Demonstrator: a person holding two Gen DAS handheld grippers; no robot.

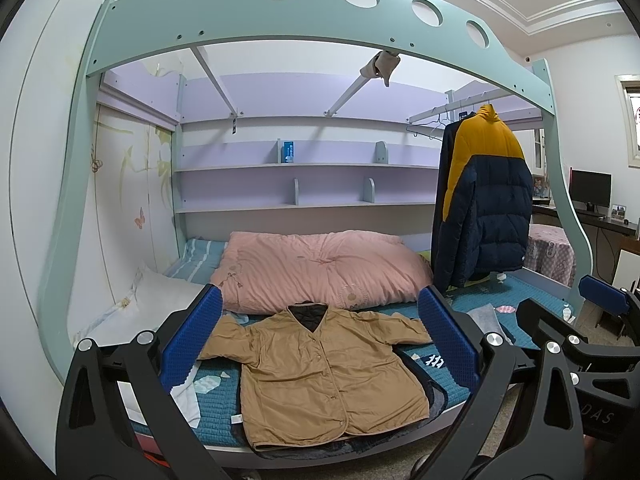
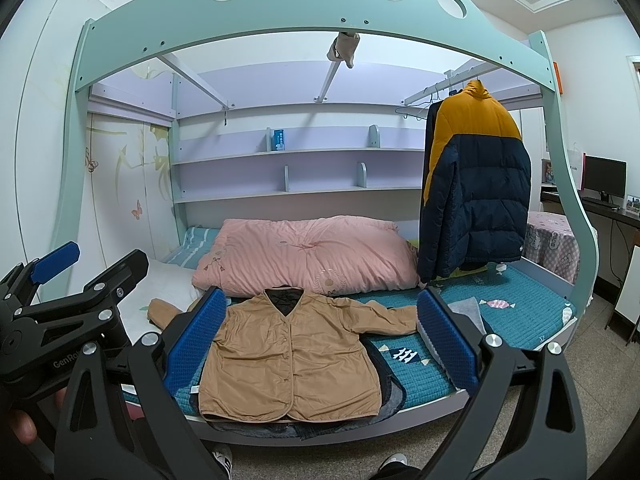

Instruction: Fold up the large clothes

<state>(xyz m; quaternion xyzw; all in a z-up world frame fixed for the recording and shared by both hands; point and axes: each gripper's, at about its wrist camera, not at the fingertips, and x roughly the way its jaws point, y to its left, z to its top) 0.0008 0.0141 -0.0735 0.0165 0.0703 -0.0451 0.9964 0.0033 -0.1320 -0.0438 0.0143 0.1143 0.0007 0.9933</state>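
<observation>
Bunk-bed room, teal mattress [image 1: 472, 376]. Tan jacket [image 1: 320, 368] spread flat, buttoned, sleeves out, at 6 o'clock below pink duvet [image 1: 320, 268]. No fold started. Left gripper [image 1: 320, 344] and right gripper [image 2: 320, 340] both spread wide, holding nothing.

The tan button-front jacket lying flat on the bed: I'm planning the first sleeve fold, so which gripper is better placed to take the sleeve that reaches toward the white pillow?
Left. The left gripper is open, and that sleeve of the tan button-front jacket lies on its side.
</observation>
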